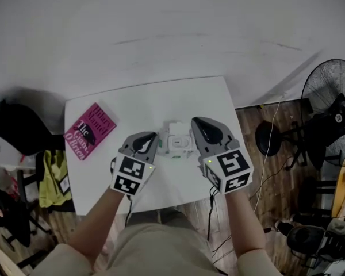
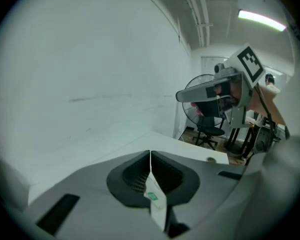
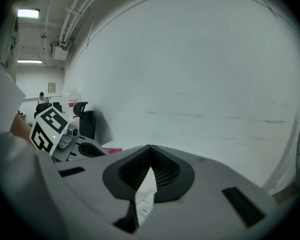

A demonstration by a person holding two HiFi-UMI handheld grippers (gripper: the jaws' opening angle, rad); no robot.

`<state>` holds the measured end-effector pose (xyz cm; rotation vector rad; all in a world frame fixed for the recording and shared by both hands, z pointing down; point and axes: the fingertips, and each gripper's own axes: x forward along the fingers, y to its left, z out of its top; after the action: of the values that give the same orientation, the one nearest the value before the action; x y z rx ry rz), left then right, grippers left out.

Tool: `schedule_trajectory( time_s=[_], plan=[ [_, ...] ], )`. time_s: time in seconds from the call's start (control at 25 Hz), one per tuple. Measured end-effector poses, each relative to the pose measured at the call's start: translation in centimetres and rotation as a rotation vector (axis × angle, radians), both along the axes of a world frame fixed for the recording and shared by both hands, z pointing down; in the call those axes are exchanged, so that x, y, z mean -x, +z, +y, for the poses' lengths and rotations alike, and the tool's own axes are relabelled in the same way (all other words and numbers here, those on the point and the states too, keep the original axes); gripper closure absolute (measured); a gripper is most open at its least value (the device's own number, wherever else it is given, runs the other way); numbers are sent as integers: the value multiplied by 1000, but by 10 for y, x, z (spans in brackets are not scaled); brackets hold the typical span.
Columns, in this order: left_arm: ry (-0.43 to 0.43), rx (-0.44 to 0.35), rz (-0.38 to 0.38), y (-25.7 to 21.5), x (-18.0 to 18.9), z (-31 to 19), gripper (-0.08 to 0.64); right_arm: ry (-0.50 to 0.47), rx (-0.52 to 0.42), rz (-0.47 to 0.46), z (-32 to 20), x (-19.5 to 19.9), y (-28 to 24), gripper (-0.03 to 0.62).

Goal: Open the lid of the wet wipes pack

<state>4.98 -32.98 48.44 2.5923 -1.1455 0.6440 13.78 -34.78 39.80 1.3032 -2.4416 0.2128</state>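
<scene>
The white wet wipes pack [image 1: 177, 141] hangs between my two grippers above the white table [image 1: 144, 99]. In the head view my left gripper [image 1: 153, 138] grips the pack's left end and my right gripper [image 1: 195, 125] its right end. In the left gripper view the left gripper [image 2: 150, 154] is shut on a thin white edge of the pack [image 2: 155, 199] with a green mark on it. The right gripper [image 3: 150, 149] is shut on a white edge of the pack [image 3: 145, 195] in its own view. Most of the pack's top, with the lid, is hidden by the jaws.
A pink book [image 1: 89, 130] lies on the table's left part. A standing fan [image 1: 330, 94] and black chairs stand on the wooden floor to the right. Bags and clutter [image 1: 52, 177] sit left of the table. A pale wall rises behind it.
</scene>
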Motion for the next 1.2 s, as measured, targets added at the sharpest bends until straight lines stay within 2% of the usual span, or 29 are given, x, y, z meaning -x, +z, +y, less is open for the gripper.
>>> schedule_trajectory(
  time_s=[0.16,0.36,0.68,0.92,1.2],
  plan=[
    [34,-98,33,-59,-4,9,535,17,-79,-49,21,0,-48,568],
    [54,-184,65,-114,2,23,535,15,-153,-179,53,3,-105,568],
    [31,-330,167,-199,22,54,535,29,-287,-211,98,-4,-169,568],
    [17,-384,194,-230,33,80,535,27,-339,-212,129,-4,-192,568],
    [-8,-381,179,-219,42,93,535,24,-303,-218,144,-2,-176,568]
  ],
)
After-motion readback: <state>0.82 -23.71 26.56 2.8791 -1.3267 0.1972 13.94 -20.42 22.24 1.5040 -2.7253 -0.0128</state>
